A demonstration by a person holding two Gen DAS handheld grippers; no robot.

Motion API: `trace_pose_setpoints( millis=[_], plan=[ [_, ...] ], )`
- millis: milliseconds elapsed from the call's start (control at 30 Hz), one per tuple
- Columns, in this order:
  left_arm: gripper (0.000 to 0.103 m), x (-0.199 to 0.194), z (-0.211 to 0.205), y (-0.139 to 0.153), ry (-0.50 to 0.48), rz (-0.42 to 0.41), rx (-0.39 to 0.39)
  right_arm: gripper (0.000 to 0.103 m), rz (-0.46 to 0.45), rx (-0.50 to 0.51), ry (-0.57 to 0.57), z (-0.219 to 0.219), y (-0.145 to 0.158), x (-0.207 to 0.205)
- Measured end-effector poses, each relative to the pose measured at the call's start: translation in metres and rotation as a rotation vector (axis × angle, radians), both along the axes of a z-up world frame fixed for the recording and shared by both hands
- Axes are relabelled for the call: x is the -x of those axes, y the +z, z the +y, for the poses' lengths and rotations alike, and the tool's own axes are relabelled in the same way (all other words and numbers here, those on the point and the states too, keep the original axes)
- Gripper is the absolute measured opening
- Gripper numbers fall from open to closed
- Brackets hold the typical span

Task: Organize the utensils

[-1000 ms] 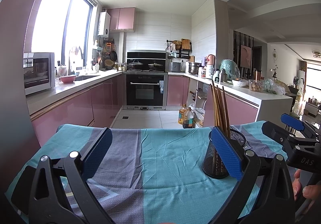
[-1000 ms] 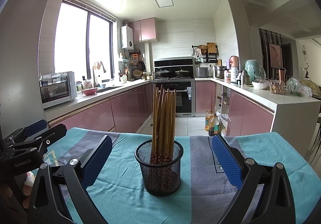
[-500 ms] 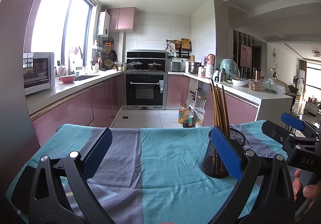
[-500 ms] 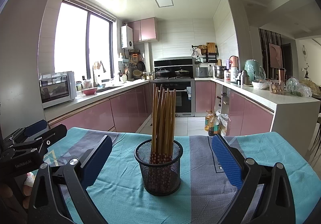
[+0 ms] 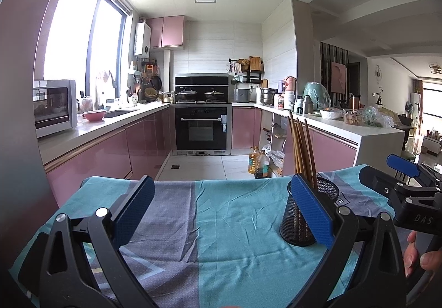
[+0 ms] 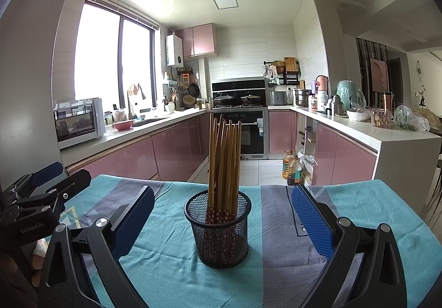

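Left hand-held gripper [image 5: 221, 214]: spread wide, empty, over bare blue-and-grey striped cloth on the worktop [image 5: 210, 225]; likely on standby.
Black wire-mesh cup [image 6: 218, 228]: upright, centred between and just ahead of the right hand-held gripper's fingers.
Brown wooden chopsticks [image 6: 223, 159]: bundled upright in the cup, apparently already sorted.
Right hand-held gripper [image 6: 221, 217]: spread, pinching nothing, lined up on the cup.
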State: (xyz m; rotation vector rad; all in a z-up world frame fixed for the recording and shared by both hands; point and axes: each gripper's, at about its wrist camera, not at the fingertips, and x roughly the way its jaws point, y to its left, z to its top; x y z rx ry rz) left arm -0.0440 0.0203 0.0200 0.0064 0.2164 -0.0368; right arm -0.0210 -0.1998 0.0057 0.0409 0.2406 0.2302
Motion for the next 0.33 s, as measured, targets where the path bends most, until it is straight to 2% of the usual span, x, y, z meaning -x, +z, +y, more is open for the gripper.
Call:
trace_pose_setpoints(
  millis=[233,333],
  plan=[
    [0.097,-0.009,0.005,-0.008,0.004,0.066,0.006,0.096,0.036,0.02,-0.032,-0.013,-0.005,-0.006],
    [0.097,-0.016,0.014,-0.015,0.013,0.103,0.006,0.096,0.117,0.046,-0.08,-0.036,-0.016,-0.021]
  ],
)
